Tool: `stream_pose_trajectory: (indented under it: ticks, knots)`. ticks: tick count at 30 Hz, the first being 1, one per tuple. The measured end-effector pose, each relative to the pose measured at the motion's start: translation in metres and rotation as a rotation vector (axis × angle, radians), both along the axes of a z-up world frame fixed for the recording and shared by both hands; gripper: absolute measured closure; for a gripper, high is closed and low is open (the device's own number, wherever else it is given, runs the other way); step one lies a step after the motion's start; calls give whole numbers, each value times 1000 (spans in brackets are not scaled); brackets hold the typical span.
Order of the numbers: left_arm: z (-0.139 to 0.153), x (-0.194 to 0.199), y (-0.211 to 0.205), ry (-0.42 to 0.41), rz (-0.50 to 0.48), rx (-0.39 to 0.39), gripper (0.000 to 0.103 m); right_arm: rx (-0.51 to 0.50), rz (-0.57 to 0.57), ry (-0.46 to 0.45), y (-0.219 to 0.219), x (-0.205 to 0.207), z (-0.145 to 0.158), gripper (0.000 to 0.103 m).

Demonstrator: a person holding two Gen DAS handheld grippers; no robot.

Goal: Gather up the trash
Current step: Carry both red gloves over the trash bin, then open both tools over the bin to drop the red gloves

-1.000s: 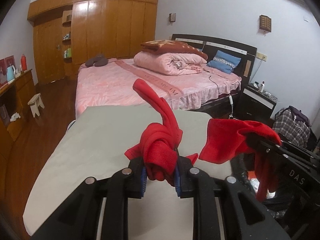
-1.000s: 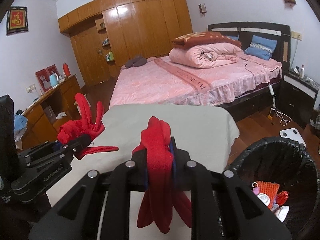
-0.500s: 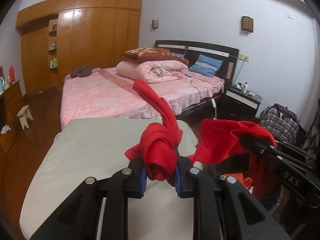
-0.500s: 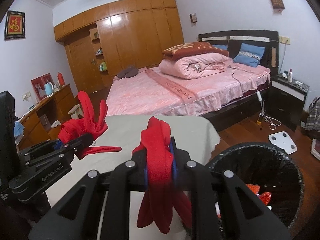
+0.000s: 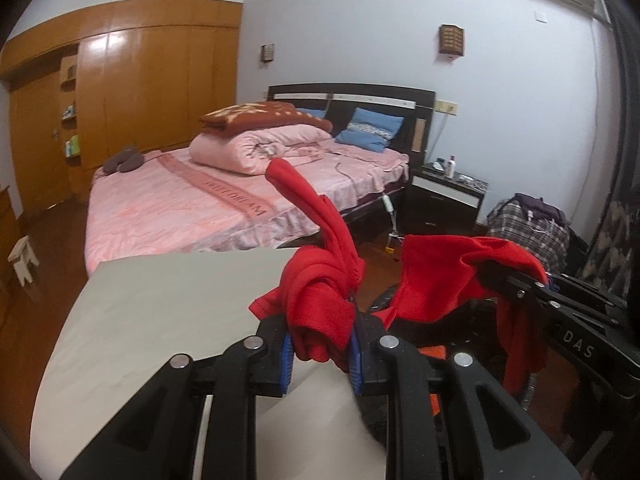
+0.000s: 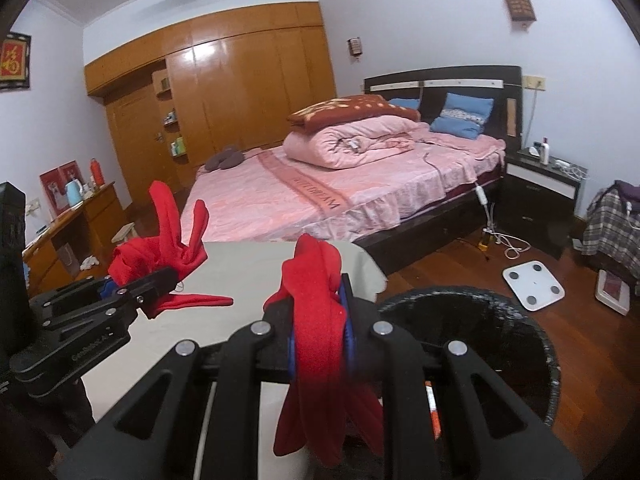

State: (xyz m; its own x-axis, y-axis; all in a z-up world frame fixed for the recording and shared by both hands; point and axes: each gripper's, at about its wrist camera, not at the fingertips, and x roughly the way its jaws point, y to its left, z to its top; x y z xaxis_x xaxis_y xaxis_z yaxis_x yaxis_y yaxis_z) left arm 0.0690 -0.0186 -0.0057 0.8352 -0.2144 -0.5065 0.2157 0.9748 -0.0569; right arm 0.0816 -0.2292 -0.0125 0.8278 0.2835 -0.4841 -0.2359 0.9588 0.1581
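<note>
My left gripper point(image 5: 320, 348) is shut on a bunched red cloth point(image 5: 320, 304) and holds it above the right edge of the beige table point(image 5: 160, 312). My right gripper point(image 6: 320, 344) is shut on a second red cloth point(image 6: 316, 320) that hangs down between its jaws. The right gripper also shows in the left wrist view point(image 5: 516, 280) with its cloth point(image 5: 440, 276). The left gripper with its cloth point(image 6: 160, 256) shows at the left of the right wrist view. A black trash bin point(image 6: 532, 340) stands on the floor just right of the right gripper, with some trash inside.
A bed with pink bedding point(image 6: 320, 188) stands beyond the table. A black nightstand point(image 6: 540, 196), a white scale point(image 6: 534, 280) and a plaid bag point(image 5: 528, 228) are on the right. A wooden wardrobe point(image 6: 224, 92) lines the far wall.
Both grippers have moved to the right with their red cloths, off the table's right edge. The bin now lies closer below the right gripper.
</note>
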Motion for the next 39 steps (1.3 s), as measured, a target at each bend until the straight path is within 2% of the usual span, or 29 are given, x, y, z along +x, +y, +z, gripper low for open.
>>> stream_pose_trajectory:
  ticks: [12,31,34,37,39]
  knots:
    - [-8,10,-63,7,-124,17,81,-5,-112,16,-59,-3,-15,87]
    - [-55,60,-131,88,-263,43,77,-28,-206,109,-122,24,-66,84]
    - [-62,68,-139,101,-277,50,72,-27,-217,134,-129,30,-77,84]
    - [-67,74,-146,114,-291,54,59,-29,-237,160,-137,36,-88,74]
    - [-72,77,-148,122,-297,58,51,-26,-245,172,-142,38,-93,61]
